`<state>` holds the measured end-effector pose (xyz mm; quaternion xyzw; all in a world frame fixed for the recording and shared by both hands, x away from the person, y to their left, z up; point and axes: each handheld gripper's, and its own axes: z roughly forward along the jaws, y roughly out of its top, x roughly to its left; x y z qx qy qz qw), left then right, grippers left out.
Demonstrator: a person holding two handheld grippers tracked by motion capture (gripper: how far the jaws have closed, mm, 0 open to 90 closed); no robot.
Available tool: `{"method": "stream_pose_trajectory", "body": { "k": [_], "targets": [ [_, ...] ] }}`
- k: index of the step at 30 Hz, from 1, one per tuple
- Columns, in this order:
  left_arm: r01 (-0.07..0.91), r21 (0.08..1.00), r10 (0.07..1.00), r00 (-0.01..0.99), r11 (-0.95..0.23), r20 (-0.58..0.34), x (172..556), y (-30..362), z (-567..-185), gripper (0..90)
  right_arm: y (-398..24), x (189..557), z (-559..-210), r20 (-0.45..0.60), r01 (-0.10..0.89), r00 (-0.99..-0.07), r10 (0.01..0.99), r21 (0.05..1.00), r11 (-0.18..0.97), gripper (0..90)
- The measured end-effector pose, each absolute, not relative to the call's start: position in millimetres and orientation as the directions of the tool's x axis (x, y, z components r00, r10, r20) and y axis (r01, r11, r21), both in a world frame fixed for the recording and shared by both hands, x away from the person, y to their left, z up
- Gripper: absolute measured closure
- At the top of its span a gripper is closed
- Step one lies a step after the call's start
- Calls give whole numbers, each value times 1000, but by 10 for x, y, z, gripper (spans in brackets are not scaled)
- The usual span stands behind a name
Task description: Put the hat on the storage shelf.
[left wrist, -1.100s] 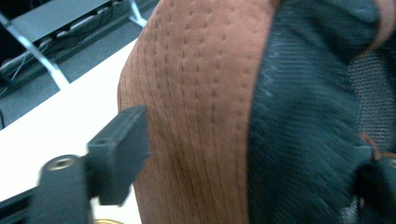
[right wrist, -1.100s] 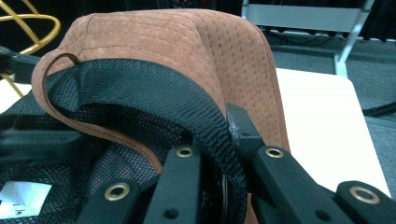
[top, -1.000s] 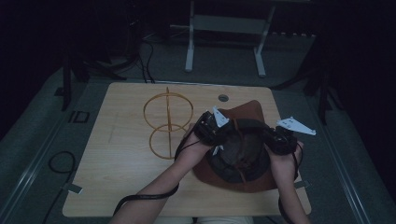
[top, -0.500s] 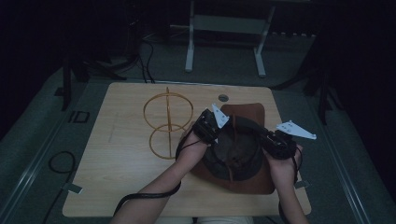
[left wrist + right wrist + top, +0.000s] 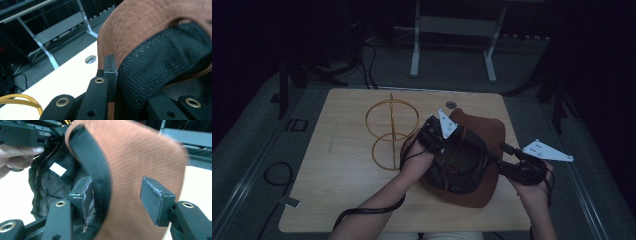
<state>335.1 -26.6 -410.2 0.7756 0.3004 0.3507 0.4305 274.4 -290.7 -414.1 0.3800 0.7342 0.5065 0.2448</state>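
since a moment ago the right gripper (image 5: 507, 156) has drawn back toward the table's right edge, its jaws just opening off the brown hat (image 5: 479, 137), which lies upside-down on the table (image 5: 337, 150), left gripper (image 5: 447, 145) clamped on its brim.

A brown hat (image 5: 477, 135) of matt brushed cloth with black mesh lining lies on pale smooth wood table (image 5: 342, 190).

Bare table (image 5: 337, 165) left of wire stand (image 5: 391, 131)
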Motion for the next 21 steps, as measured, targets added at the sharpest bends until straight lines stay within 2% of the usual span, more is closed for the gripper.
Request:
{"method": "stream_pose_trajectory", "body": {
  "k": [6, 11, 14, 21],
  "targets": [
    [107, 886, 743, 595, -451, 307, 3235, -212, -4073, 862, -3226, 2707, -4076, 18, 302, -536, 844, 937, 172, 436],
    [45, 900, 706, 639, -433, 307, 3133, -92, -4073, 861, -3446, 2757, -4118, 26, 337, -497, 867, 927, 165, 502],
    [17, 914, 685, 668, -405, 291, 3077, 5, -4074, 861, -3517, 2841, -4190, 59, 372, -479, 876, 918, 141, 511],
    [-77, 937, 618, 733, -340, 284, 2986, 209, -4076, 861, -3487, 2904, -4293, 65, 373, -523, 850, 914, 160, 562]
  ]
}}
